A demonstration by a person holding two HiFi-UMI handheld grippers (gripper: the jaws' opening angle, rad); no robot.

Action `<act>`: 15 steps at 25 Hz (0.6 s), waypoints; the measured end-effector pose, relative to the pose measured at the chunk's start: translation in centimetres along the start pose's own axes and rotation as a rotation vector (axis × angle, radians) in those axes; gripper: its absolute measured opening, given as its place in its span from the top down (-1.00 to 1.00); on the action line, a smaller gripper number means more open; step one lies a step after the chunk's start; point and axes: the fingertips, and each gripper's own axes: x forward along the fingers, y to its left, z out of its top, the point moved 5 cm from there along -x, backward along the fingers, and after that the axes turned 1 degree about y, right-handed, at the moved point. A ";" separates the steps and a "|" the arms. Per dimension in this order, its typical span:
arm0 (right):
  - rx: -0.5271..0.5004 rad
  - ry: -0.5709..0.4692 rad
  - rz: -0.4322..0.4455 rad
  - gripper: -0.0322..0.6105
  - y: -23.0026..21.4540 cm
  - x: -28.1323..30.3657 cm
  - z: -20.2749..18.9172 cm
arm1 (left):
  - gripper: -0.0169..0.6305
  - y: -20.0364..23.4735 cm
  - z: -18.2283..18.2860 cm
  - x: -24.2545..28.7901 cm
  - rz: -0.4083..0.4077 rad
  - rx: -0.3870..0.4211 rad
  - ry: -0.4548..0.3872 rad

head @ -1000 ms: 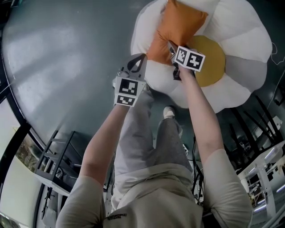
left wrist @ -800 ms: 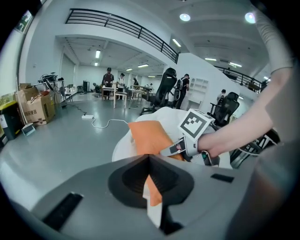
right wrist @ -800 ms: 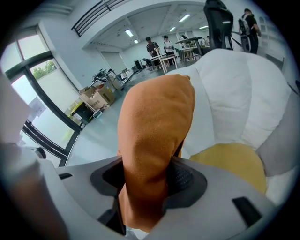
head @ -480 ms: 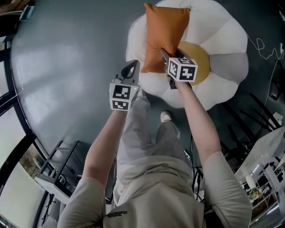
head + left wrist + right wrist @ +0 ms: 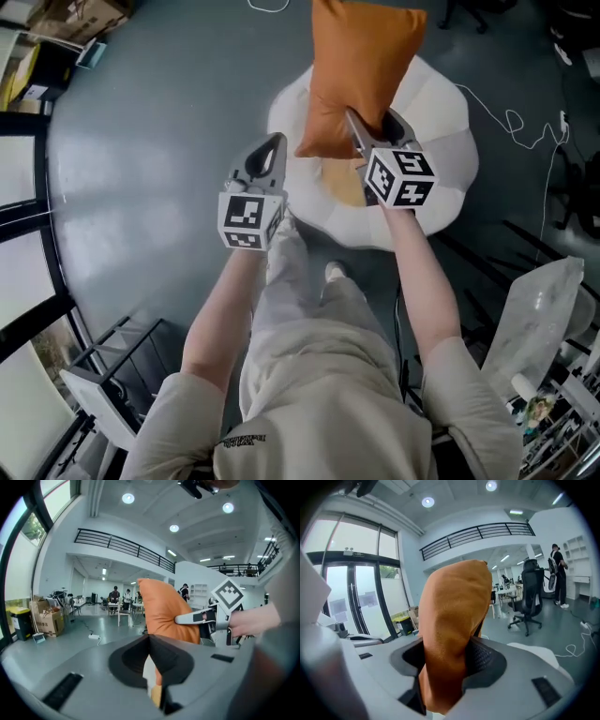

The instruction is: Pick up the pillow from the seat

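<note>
Task progress: the orange fabric square pillow (image 5: 361,70) was off the white petal-shaped cushion seat (image 5: 441,155) with the yellow centre and held in the air above it. The pick-up looked essentially done, with at most carrying it away left.
Pillow position: raised in front of the person, its lower edge in the jaws and the rest standing up beyond them.
Right hand-held gripper (image 5: 372,129): its jaws had just been closing a little and were clamped on the pillow's lower edge, with fabric bunched between the pads.
Left hand-held gripper (image 5: 265,159): jaws drawn together with nothing between them, just beside the pillow and apparently not touching it.
Arm pose: both forearms were stretched forward side by side, with the grippers pointing ahead and slightly down over the grey floor (image 5: 141,141).
</note>
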 end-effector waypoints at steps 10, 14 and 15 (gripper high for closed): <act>-0.133 -0.334 0.102 0.13 5.2 -21.0 16.6 | 0.92 -9.7 15.2 -12.8 0.033 0.056 -0.199; -0.178 -0.431 0.142 0.12 6.6 -28.5 20.0 | 0.92 -13.0 19.3 -18.4 0.060 0.076 -0.271; -0.199 -0.450 0.148 0.12 6.8 -30.2 20.7 | 0.92 -13.7 20.2 -19.5 0.067 0.075 -0.285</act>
